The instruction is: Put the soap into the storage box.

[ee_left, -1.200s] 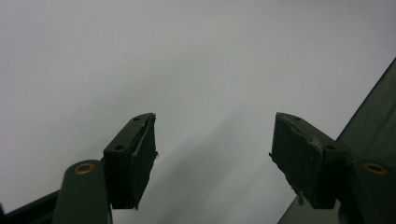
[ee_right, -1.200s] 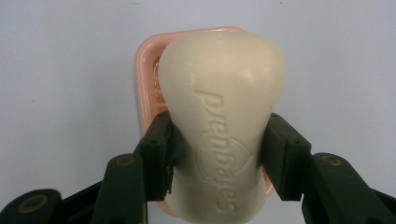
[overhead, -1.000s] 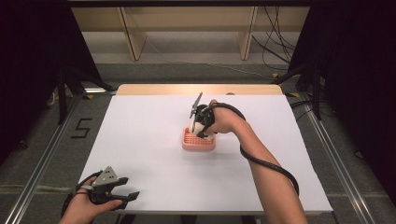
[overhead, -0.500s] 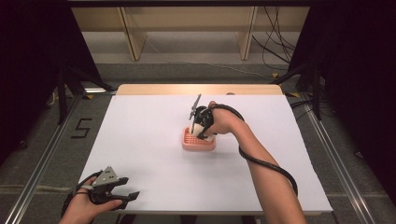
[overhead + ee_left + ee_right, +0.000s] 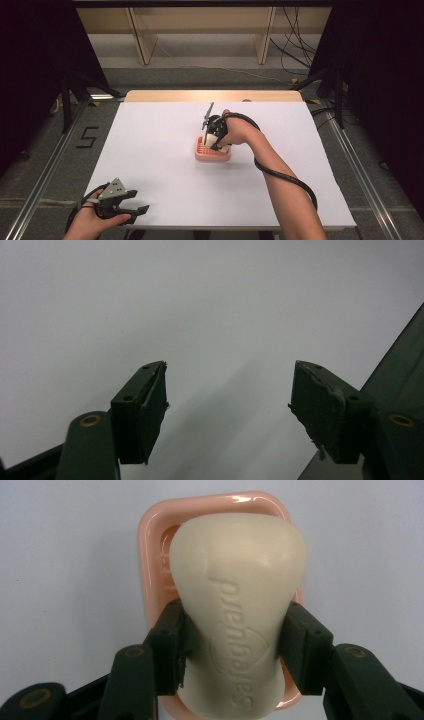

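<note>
Right gripper [image 5: 235,630] is clamped on the cream soap bar [image 5: 237,605], one black pad pressed against each long side near the bar's lower half, embossed lettering running along its face. That bar sits over the pink soap dish [image 5: 150,555], whose glossy rim peeks out along the left and top of the right gripper view; whether the bar rests on the dish floor or hangs just above it, I can't tell. From the high view, the right gripper [image 5: 216,140] is at the centre of the frame, pointed down onto the soap dish [image 5: 206,155], with the soap bar [image 5: 223,148] a pale patch under the hand and the cable looping back along the forearm. All of it is on the white table [image 5: 160,130]. Down in the lower left corner of that frame, well apart from the dish, the left gripper [image 5: 137,210] rests near the table's near edge. In the left gripper view its jaws stand wide apart, with bare white surface between them [image 5: 227,410].
</note>
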Demonstrator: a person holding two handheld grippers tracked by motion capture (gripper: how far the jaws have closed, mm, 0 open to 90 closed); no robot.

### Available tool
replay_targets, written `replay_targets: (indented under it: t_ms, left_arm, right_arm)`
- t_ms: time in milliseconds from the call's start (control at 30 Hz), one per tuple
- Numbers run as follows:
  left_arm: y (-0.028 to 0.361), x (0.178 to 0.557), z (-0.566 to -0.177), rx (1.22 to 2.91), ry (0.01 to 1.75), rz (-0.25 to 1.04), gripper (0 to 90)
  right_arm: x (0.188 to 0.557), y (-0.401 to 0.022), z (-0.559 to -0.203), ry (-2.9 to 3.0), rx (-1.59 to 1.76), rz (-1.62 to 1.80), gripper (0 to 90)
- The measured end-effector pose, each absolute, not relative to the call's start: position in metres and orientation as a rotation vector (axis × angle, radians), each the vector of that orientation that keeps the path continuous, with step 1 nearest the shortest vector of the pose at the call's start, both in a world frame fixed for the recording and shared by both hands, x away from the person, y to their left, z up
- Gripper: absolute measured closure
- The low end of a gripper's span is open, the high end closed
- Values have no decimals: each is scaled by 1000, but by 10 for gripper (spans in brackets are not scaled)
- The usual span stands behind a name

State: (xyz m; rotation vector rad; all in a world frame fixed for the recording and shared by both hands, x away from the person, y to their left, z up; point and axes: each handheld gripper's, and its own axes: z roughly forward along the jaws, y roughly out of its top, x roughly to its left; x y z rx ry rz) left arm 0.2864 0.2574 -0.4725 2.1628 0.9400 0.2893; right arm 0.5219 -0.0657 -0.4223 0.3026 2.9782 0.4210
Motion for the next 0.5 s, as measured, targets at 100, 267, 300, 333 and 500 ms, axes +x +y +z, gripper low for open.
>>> replay_targets:
  t_ms: [100, 267, 300, 333, 500]
  left_arm:
    - [257, 287, -473, 2163, 932, 291, 303]
    - [258, 287, -472, 2161, 933, 300, 303]
    - [258, 287, -472, 2165, 935, 308, 303]
    - [257, 287, -473, 2165, 946, 303, 303]
    - [257, 286, -473, 2162, 947, 304, 303]
  right_arm:
    - [522, -64, -423, 2981, 313, 422, 507]
    - [522, -62, -423, 2976, 301, 411, 507]
    - [523, -63, -423, 2967, 288, 411, 507]
    - [524, -62, -423, 2973, 280, 414, 507]
    - [523, -61, -424, 2978, 284, 406, 507]
